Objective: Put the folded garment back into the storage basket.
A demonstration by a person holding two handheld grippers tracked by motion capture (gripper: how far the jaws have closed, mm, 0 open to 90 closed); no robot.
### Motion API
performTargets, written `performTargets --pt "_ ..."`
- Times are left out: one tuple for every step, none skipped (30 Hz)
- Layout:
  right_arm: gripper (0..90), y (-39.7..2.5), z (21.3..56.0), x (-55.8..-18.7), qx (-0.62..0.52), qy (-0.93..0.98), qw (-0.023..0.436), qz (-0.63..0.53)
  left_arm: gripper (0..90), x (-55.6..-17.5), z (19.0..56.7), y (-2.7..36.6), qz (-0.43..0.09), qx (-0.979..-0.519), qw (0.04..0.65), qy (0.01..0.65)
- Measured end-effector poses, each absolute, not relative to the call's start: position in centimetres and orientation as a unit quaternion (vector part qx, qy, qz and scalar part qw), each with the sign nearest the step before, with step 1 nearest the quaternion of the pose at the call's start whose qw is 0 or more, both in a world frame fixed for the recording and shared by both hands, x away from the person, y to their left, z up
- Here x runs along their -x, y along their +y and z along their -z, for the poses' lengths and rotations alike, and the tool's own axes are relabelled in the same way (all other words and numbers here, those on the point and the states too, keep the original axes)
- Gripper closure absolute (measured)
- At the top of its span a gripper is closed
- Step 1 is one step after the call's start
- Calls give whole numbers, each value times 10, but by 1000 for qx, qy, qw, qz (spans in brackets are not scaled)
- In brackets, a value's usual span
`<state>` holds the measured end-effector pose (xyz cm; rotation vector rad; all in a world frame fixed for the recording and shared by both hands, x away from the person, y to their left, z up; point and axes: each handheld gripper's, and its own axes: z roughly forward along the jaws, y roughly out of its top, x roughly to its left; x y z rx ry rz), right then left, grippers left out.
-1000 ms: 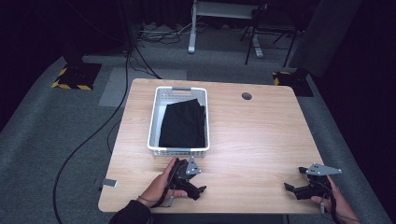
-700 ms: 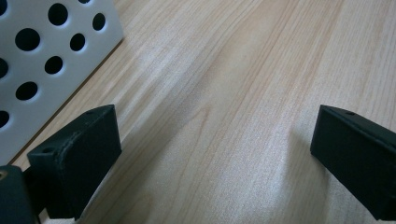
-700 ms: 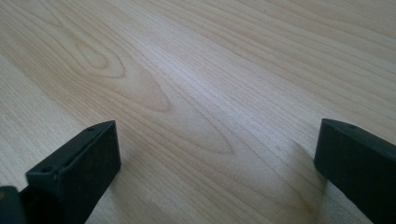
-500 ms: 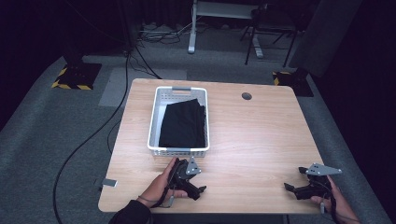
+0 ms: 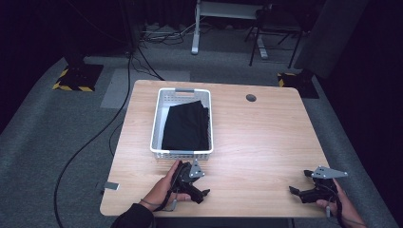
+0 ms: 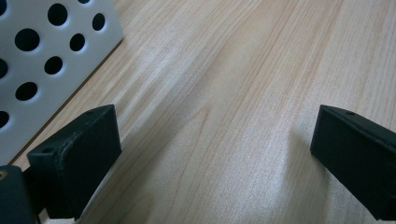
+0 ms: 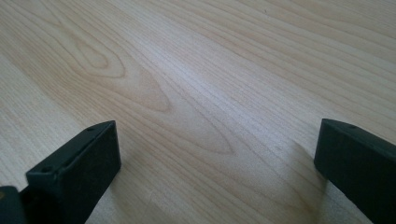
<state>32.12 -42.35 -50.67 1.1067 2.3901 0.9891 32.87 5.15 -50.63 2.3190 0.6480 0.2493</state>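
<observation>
A white perforated basket [image 5: 157, 124] stands on the wooden table [image 5: 266, 137], left of centre, with a folded black cloth [image 5: 186, 126] lying inside it. My left gripper [image 5: 202, 194] rests on the table just in front of the basket, held by a hand, jaws wide apart and empty. In the left gripper view my left gripper [image 6: 210, 158] frames bare wood, with the basket's wall [image 6: 42, 60] at the upper left. My right gripper [image 5: 293, 191] lies near the front right corner, open. In the right gripper view my right gripper [image 7: 215, 163] has nothing but tabletop between its jaws.
A round cable hole [image 5: 251, 98] sits in the table's far right part. A small grey tag [image 5: 111, 186] hangs at the front left edge. Cables [image 5: 90, 142] run across the grey carpet to the left; a desk frame and chair legs [image 5: 259, 33] stand behind.
</observation>
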Motion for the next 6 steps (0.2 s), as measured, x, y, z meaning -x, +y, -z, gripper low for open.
performTargets --pt "4 -424 507 -321 -388 838 164 -347 15 -329 506 51 -96 -896 353 250" --pt "4 -424 507 -321 -388 838 163 -347 15 -329 506 52 -96 -897 353 250" --pt "4 -424 507 -321 -388 838 163 -347 15 -329 506 52 -96 -897 353 250" --pt "4 -424 507 -321 -388 838 163 -347 15 -329 506 52 -96 -897 352 250" --pt "4 -424 507 -321 -387 838 163 -347 15 -329 506 52 -96 -897 352 250" --pt "4 -424 507 -322 -387 839 163 -347 15 -329 506 52 -96 -897 352 250"
